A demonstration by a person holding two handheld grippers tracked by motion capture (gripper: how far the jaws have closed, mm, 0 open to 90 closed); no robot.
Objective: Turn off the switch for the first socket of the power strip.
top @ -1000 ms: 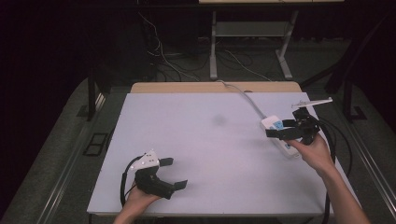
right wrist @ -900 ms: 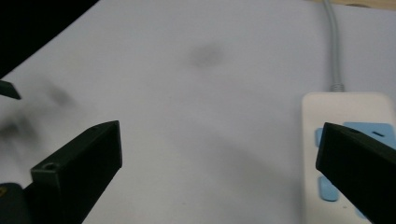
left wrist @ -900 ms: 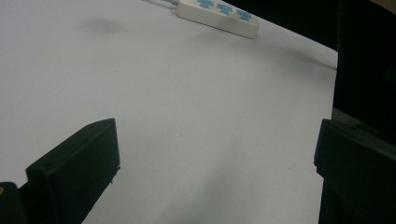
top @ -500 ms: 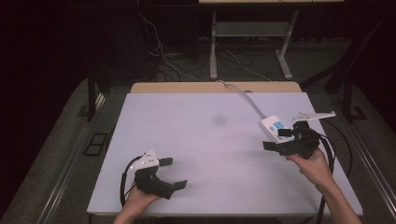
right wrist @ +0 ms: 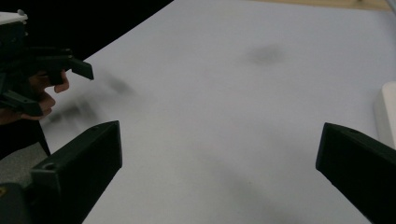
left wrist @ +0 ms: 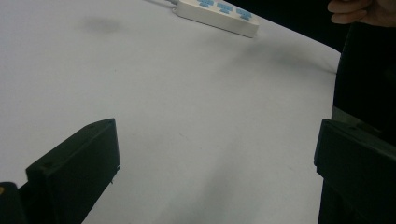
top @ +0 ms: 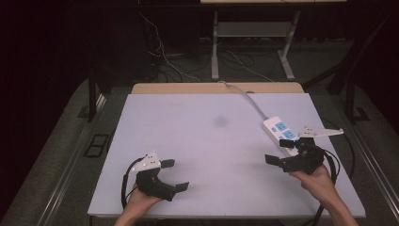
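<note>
At the bottom left of the high view the left gripper rests low on the white table, jaws spread wide and empty, seemingly parked. At lower right the right gripper hovers, jaws likewise wide and holding nothing, aimed toward the table's middle. Just beyond it, right of centre, lies the power strip, its cord running off the far edge. No containers are present.

A: Left gripper?
B: Low at near left, jaws spread wide, nothing between them.
A: Right gripper?
B: Near right, jaws wide apart, pointing leftward, hand gripping behind.
</note>
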